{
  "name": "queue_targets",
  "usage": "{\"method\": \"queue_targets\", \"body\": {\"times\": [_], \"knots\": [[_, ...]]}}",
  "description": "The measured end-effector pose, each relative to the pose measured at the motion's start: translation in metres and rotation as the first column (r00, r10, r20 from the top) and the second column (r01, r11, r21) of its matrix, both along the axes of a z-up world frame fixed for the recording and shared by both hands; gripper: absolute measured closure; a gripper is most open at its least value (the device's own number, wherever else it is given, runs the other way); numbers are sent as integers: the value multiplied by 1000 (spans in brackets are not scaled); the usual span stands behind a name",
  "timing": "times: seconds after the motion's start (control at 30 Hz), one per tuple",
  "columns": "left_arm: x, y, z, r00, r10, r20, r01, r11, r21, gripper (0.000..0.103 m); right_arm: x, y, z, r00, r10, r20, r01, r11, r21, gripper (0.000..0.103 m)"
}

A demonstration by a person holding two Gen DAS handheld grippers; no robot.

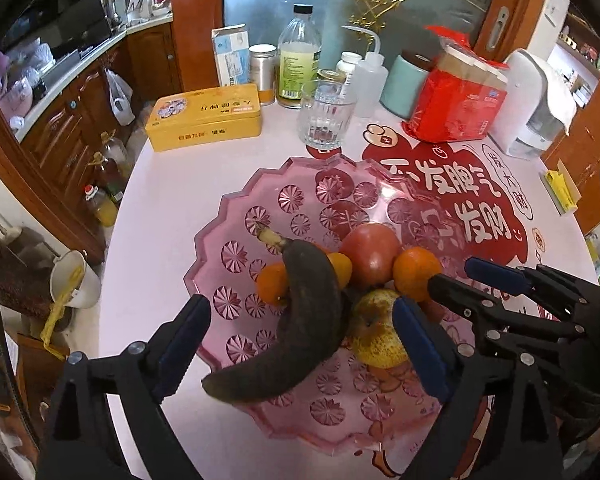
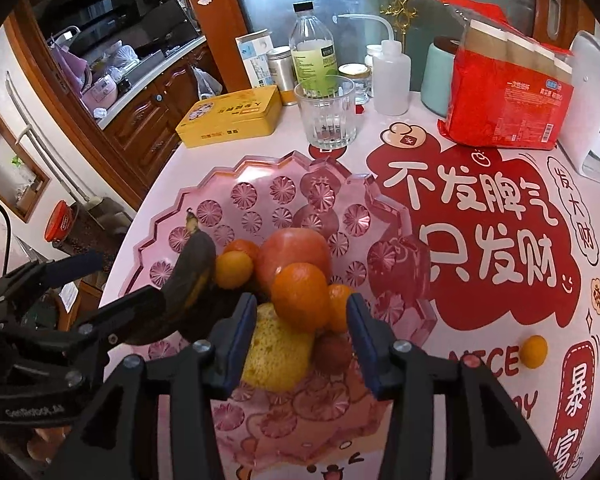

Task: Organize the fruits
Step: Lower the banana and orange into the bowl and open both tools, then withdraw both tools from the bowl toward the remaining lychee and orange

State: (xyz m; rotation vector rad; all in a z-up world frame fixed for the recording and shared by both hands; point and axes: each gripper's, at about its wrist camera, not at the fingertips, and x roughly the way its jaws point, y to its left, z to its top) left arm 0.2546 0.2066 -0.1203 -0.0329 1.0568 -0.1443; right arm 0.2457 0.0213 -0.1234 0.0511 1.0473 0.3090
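Note:
A pink cut-glass fruit plate (image 1: 236,216) (image 2: 204,196) holds a blackened banana (image 1: 308,320) (image 2: 192,268), a red tomato (image 1: 370,256) (image 2: 296,252), oranges (image 1: 416,272) (image 2: 300,294), a yellow pear (image 1: 374,338) (image 2: 278,354) and a small dark red fruit (image 2: 334,350). My left gripper (image 1: 300,352) is open, its fingers either side of the banana and pear. My right gripper (image 2: 302,340) is open above the pear and oranges; it also shows in the left wrist view (image 1: 464,276). One small orange (image 2: 533,352) lies loose on the table, right of the plate.
Behind the plate stand a drinking glass (image 1: 326,118) (image 2: 328,116), a yellow tin (image 1: 204,116), bottles (image 1: 300,60), a teal canister (image 1: 404,84), a red cup pack (image 1: 460,100) (image 2: 508,92) and a white appliance (image 1: 528,100). The table's left edge drops to the kitchen floor.

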Motion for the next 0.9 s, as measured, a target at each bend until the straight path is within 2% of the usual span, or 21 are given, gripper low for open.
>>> {"method": "queue_targets", "body": {"times": [0.37, 0.53, 0.9], "knots": [[-35, -12, 29, 999, -10, 40, 9, 999, 31, 11, -34, -12, 18, 999, 6, 39, -7, 1000, 14, 56], [-54, -13, 42, 999, 10, 54, -12, 999, 37, 6, -56, -17, 28, 998, 9, 62, -10, 1000, 22, 56], [-112, -24, 53, 999, 22, 41, -22, 1000, 7, 6, -110, -35, 36, 997, 12, 78, -16, 999, 49, 56]]}}
